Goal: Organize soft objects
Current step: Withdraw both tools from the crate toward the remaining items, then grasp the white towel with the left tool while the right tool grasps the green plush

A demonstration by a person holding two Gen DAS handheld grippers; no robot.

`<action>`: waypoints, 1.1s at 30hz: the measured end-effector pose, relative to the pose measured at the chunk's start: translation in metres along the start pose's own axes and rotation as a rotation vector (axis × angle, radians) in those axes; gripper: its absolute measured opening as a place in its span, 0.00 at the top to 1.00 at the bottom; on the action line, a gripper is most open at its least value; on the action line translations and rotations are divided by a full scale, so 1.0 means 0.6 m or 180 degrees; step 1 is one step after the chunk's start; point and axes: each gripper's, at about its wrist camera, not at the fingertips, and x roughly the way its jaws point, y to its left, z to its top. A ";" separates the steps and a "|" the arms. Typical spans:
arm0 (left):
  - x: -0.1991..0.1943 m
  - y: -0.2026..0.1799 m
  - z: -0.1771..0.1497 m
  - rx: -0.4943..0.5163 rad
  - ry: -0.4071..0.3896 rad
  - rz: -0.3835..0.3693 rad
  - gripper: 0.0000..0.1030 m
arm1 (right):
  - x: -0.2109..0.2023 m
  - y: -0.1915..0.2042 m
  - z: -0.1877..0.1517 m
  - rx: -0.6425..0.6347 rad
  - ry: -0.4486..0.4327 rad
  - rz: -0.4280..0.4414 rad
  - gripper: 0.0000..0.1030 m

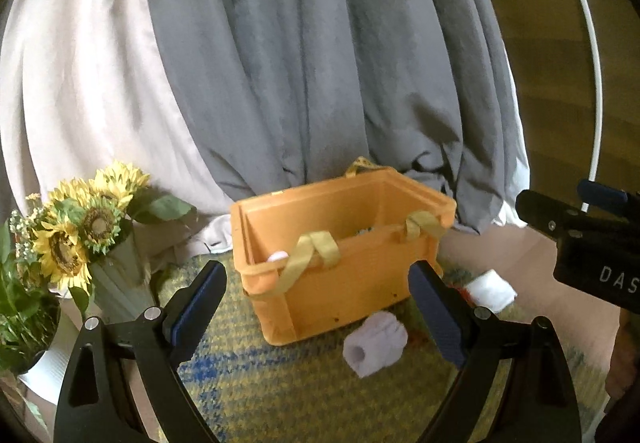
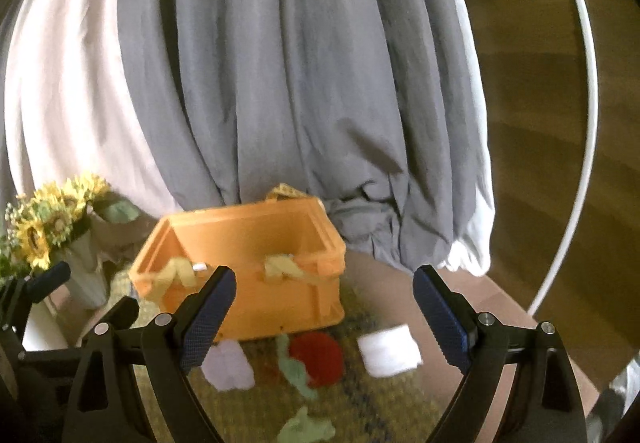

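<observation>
From my left gripper (image 1: 316,303), wide open and empty, I see the orange plastic box (image 1: 340,247) with yellow cloth handles on the yellow-blue woven mat (image 1: 280,395), and a rolled lilac cloth (image 1: 374,343) right before it, easy to grab. My right gripper (image 2: 324,307) is open and empty too, over the white folded cloth (image 2: 390,351), red soft round thing (image 2: 318,357) and green rags (image 2: 298,371), all outside the box.

**Matt plastic, woven cloth, soft fabric**

Ahead of the left tool (image 1: 316,307), the orange crate (image 1: 352,275) looks matt plastic with yellow cloth straps (image 1: 312,255). Its textured blue pads (image 1: 200,307) look rubbery. The mat (image 1: 280,395) is rough weave; the grey curtain (image 1: 300,63) matt cloth.
</observation>
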 end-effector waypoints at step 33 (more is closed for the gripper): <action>0.150 -0.023 -0.133 0.0708 0.0378 -0.0729 0.17 | 0.105 0.012 -0.214 0.0442 0.1107 -0.0352 0.12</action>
